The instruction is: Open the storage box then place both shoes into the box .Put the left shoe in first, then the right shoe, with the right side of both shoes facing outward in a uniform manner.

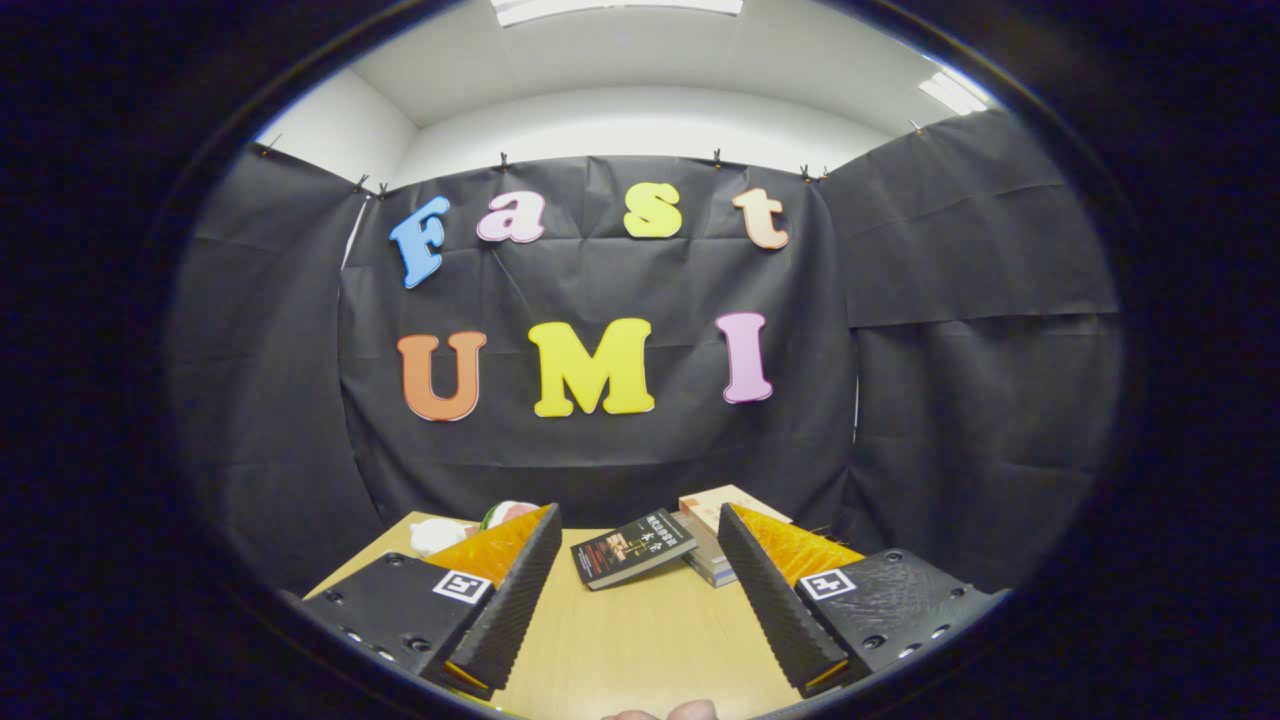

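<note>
— Hand-held gripper (640,590) first: how does it stand?

— Its two fingers are spread wide apart with nothing between them but bare worktop (640,640). It is released and grasps nothing, held level and looking across the worktop toward the booth's black cloth wall.

— And the storage box, the shoes?

— Neither can be made out from this angle. Just beyond the fingertips, at about twelve o'clock, lies a dark-covered book (632,548); at one o'clock from it sits a small stack of books (712,520). At eleven o'clock, partly hidden by the left finger, something pale and soft (470,528) rests on the worktop. It is too covered to name. A fingertip (690,710) of the person shows at six o'clock.

— So which step is in hand?

— That cannot be settled. An empty, spread gripper pointed away from the box would fit a moment ahead of opening the lid as well as one after both shoes are in.

— What would any next move call for?

— Bringing the box and shoes into sight, so their state can be read.
</note>
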`<control>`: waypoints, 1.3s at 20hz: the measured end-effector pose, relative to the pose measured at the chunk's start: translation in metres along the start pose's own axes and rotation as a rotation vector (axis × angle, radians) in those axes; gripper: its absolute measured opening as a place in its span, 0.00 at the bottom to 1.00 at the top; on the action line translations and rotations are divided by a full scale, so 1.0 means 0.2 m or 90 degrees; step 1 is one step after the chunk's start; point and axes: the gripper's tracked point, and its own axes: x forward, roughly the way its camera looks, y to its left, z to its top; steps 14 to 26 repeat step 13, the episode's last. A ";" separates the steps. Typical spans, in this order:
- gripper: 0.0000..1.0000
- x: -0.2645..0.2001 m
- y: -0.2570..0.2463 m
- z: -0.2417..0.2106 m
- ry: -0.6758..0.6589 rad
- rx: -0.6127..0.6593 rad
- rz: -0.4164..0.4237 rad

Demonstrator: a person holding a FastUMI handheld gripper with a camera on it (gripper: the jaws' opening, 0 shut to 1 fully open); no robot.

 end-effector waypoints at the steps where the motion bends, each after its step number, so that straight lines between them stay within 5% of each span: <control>1: 0.96 0.00 0.03 -0.01 0.004 0.001 0.004; 26: 0.96 0.00 0.17 -0.05 0.018 0.010 0.016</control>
